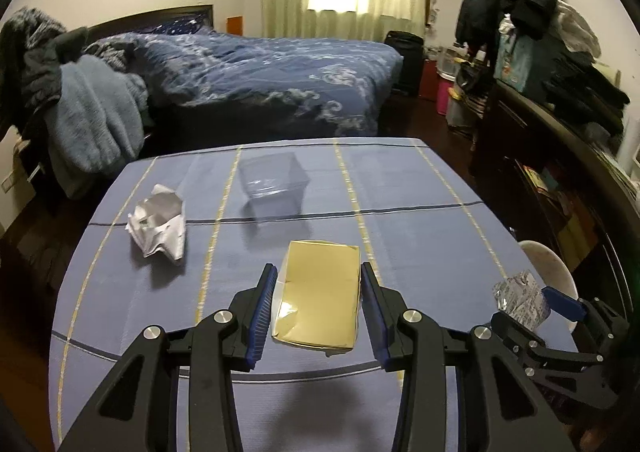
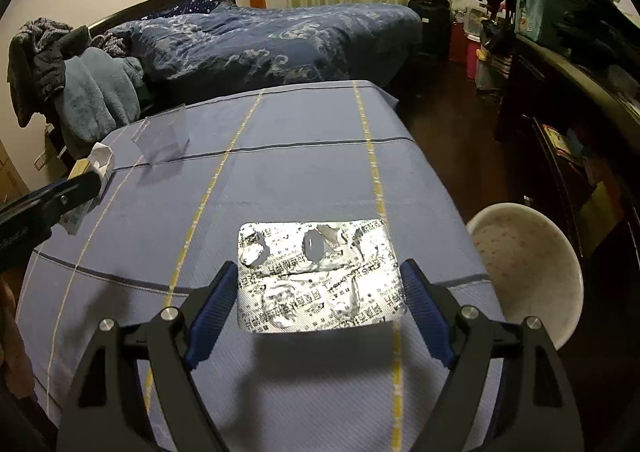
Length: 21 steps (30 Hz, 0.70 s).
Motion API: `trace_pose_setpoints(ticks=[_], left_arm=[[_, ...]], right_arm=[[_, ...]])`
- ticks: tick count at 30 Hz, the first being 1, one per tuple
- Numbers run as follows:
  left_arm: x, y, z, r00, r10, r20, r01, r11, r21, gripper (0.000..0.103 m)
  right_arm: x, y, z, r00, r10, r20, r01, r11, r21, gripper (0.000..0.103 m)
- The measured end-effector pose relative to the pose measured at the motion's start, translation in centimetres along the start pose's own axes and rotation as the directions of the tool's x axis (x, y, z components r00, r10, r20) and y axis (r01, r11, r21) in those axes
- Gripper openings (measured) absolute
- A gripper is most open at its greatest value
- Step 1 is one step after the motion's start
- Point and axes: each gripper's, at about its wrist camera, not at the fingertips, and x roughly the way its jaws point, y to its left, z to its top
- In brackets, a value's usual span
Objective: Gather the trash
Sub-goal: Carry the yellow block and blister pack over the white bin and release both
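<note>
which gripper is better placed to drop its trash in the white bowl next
Right. The right gripper, holding the foil blister pack, is beside the white bowl; the left gripper with the gold box is farther over.

On the table (image 1: 420, 188), crumpled paper (image 1: 158, 224) lies left, the clear box (image 1: 274, 178) behind the flat box (image 1: 318, 300).

Rows of black Chinese characters are printed across the foil back of the blister pack (image 2: 318, 276), seen upside down and too crumpled and small to be read reliably. No other legible text is shown.
</note>
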Motion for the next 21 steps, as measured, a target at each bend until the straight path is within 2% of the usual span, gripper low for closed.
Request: trace_pose_setpoints(ticks=[11,21], left_arm=[[-0.1,-5.0,0.5,0.999,-0.037,0.005,0.037,0.995,0.097,0.042],[0.6,-10.2,1.0,0.996,-0.086,-0.008,0.086,0.979,0.187,0.042]], right_arm=[[-1.9,-2.7,-1.1,0.998,-0.030,0.054,0.029,0.999,0.024,0.082],[-2.8,-7.6,-2.1,0.995,-0.073,0.072,0.064,0.992,0.113,0.082]])
